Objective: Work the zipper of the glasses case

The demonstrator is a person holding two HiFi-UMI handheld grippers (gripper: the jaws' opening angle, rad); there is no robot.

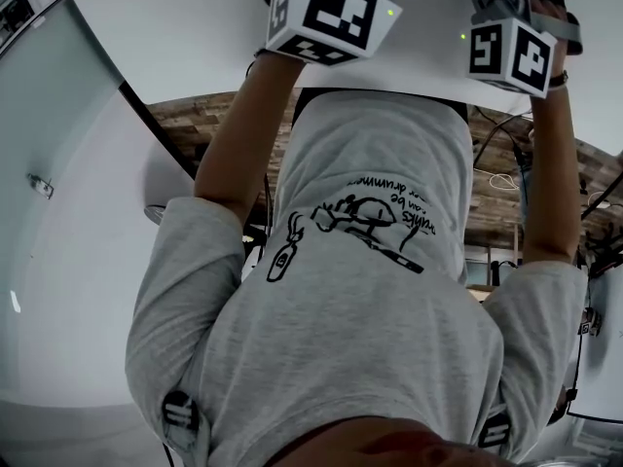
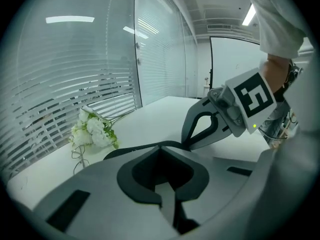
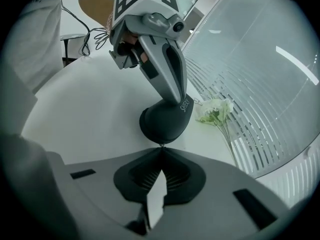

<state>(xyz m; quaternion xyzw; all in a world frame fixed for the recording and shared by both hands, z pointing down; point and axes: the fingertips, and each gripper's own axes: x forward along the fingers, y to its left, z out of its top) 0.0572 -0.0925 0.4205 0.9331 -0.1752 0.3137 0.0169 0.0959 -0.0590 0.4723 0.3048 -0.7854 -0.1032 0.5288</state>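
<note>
The right gripper view tells the most. The left gripper [image 3: 177, 100] reaches in from above. Its two grey fingers are pressed together on the upper end of a dark, rounded glasses case [image 3: 162, 121], held tilted over a white table [image 3: 85, 114]. It is not clear whether the case touches the table. Straight ahead of the right gripper [image 3: 161, 148], its own jaws are closed to a point at the case's lower edge. There they pinch the tiny zipper pull [image 3: 160, 145].

In the left gripper view the same case appears only edge-on, as a thin dark band just beyond that gripper's closed tips. The right gripper comes in from that gripper's right, and its tips meet the right end of the band. The zipper pull is too small to make out here.

A bunch of white flowers [image 2: 92, 131] lies on the table, well off to the left gripper's left. From the right gripper it lies past the case and to the right. Behind the flowers stands a glass wall with blinds [image 2: 75, 84].

The head view shows neither the case nor any jaws. It shows only the two marker cubes [image 1: 331, 13], the person's bare forearms [image 1: 238, 134] and a grey T-shirt [image 1: 370, 309] with a black drawing.
</note>
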